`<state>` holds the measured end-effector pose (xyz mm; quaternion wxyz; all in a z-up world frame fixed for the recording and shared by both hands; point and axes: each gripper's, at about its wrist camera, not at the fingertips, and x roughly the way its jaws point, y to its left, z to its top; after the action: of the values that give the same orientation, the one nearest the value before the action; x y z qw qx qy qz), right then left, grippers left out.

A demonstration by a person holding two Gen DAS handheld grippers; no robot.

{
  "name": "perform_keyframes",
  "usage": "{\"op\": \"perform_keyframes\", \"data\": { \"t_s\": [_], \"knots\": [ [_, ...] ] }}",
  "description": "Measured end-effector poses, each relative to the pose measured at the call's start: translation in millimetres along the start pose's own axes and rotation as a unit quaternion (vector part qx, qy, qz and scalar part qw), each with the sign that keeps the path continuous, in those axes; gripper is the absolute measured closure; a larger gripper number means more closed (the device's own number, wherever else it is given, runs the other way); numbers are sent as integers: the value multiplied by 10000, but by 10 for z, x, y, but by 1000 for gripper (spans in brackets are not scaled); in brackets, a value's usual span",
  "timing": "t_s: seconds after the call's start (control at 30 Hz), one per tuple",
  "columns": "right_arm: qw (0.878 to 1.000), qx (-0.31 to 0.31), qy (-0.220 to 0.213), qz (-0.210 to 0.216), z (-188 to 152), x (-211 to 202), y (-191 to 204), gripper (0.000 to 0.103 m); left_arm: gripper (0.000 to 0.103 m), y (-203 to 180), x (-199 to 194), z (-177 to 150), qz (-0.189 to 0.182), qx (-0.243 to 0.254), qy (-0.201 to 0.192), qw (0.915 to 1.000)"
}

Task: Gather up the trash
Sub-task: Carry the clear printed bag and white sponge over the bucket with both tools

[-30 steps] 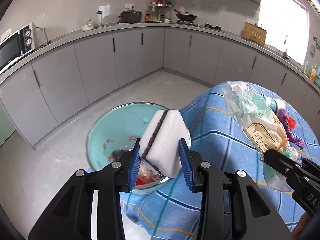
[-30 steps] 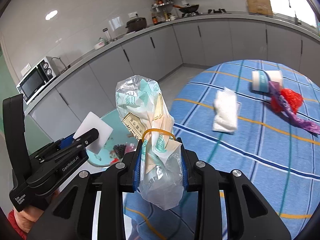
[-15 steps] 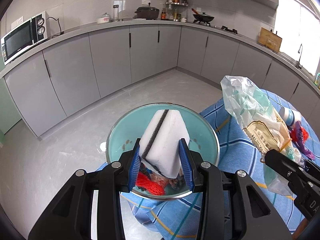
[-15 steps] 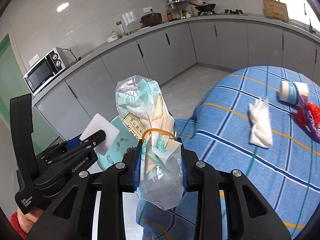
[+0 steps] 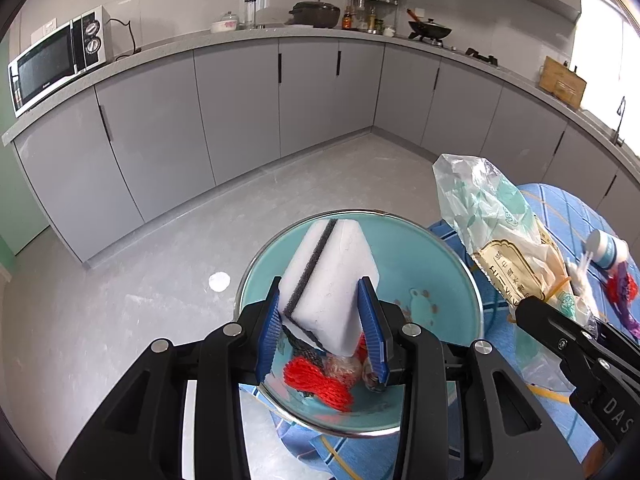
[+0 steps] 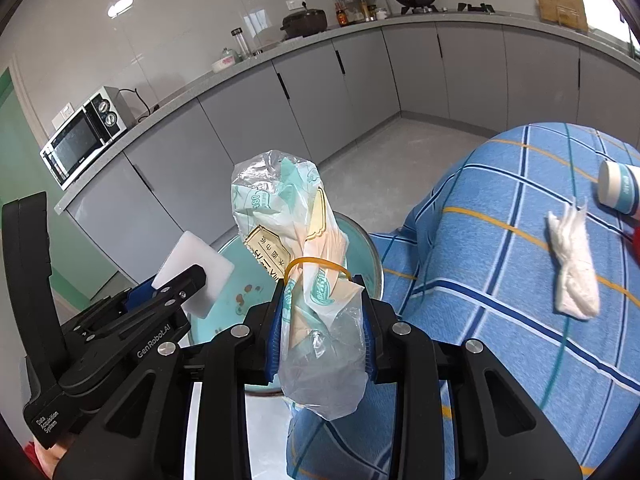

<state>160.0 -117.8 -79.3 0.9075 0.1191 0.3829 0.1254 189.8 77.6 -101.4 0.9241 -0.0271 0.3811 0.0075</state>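
My left gripper is shut on a white sponge with a dark stripe and holds it above a teal bowl at the table's edge. The bowl holds red netting and scraps. My right gripper is shut on a crumpled plastic bag tied with a yellow rubber band, held just right of the bowl. The bag also shows in the left wrist view, and the sponge in the right wrist view.
On the blue checked tablecloth lie a white crumpled tissue and a white-and-teal bottle on its side, with red and purple scraps beside it. Grey cabinets and bare floor lie beyond the table edge.
Both grippers have moved left toward the table's edge with their loads. The sponge now hangs over the bowl's middle, and the bag has come beside the bowl.
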Motion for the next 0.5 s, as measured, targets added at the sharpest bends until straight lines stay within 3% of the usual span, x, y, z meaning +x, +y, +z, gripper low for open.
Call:
{"op": "perform_keyframes", "data": {
  "t_s": [0.5],
  "knots": [
    [9986,148,497,53,28,589,-32,70,66,44,472,1,164,50,444,9989]
  ]
}}
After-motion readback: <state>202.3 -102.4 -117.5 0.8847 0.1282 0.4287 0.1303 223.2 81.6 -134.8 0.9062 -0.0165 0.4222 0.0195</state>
